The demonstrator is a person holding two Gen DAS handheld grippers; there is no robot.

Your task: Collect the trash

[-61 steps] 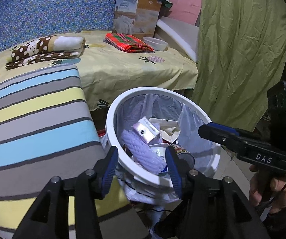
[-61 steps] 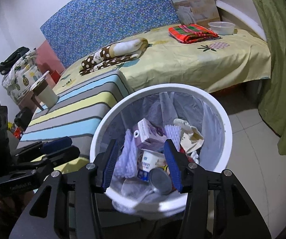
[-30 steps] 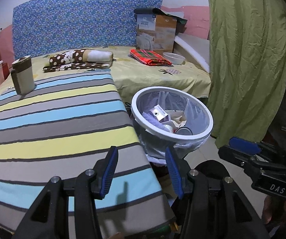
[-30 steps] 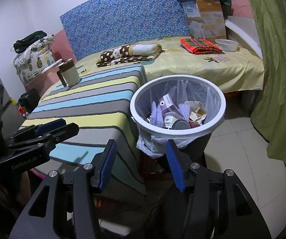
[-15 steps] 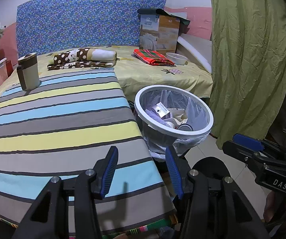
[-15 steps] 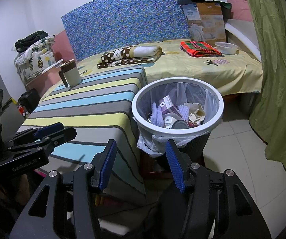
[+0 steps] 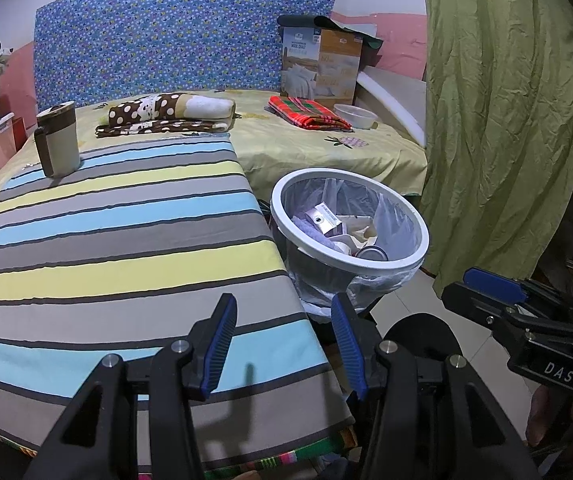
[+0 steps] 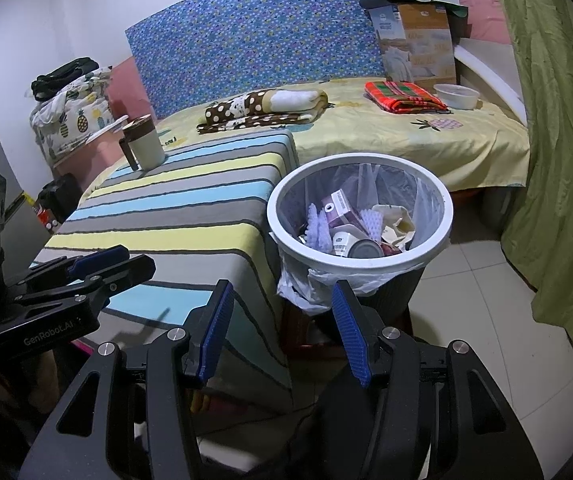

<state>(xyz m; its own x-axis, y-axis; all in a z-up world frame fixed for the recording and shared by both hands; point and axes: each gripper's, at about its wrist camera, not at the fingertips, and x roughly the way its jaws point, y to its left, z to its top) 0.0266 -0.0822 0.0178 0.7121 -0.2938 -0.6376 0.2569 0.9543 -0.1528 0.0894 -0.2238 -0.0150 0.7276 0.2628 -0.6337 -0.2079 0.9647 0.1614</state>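
Note:
A white-rimmed trash bin with a clear plastic liner stands on the floor beside the striped table. It holds a purple carton, lilac sponges, crumpled paper and a can. My left gripper is open and empty, above the table's near right corner. My right gripper is open and empty, held in front of the bin. Each gripper shows in the other's view, at the side.
A lidded beige mug stands at the far left of the striped table. Behind is a bed with a folded dotted blanket, a red plaid cloth, a white bowl and a cardboard box. A green curtain hangs at the right.
Both grippers have pulled back and up from the bin, which now looks smaller and farther. The table and mug have come into view. Both grippers stay open and empty.

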